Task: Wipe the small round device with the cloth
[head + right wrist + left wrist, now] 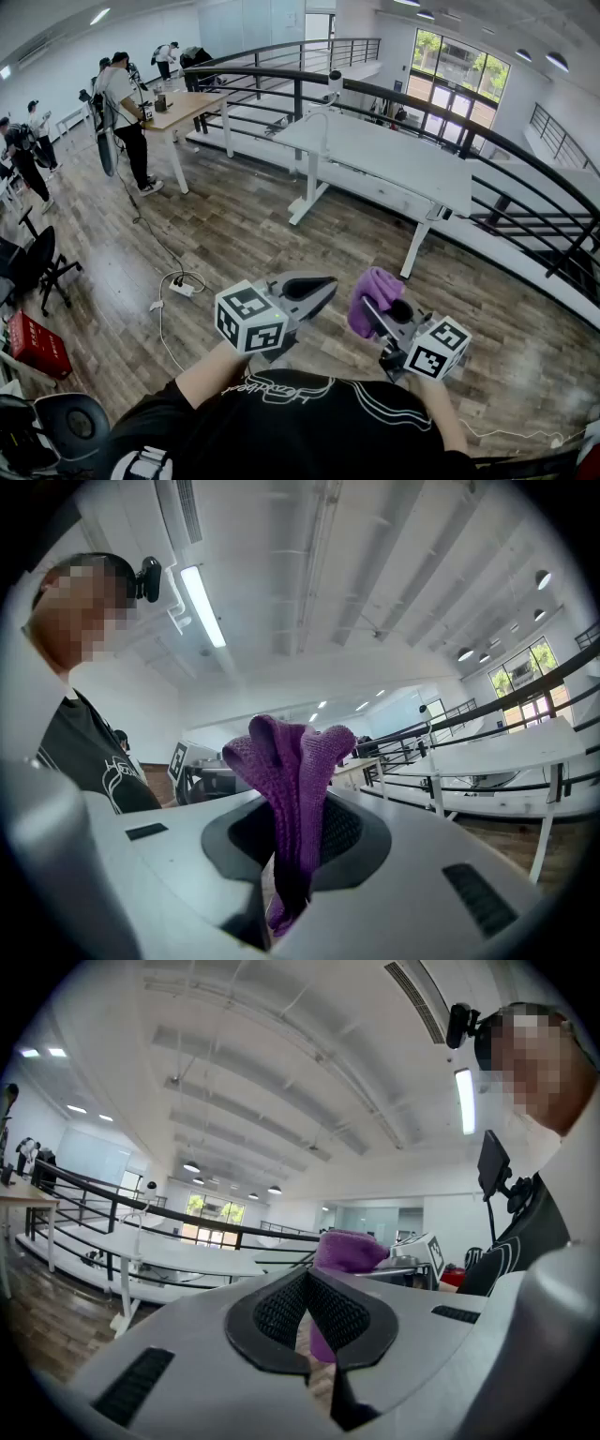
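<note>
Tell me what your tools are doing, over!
Left tool shut, empty. Right tool shut on purple cloth. Both held up, away from the white table. No wiping yet.

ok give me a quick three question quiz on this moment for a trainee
1. Which side's gripper holds the cloth? A left, B right, C neither
2. True or false: the left gripper has its jaws shut with nothing between them.
3. Fill in: the cloth's colour is ___.

Key: 1 B, the right gripper is clamped on it. 2 true. 3 purple.
</note>
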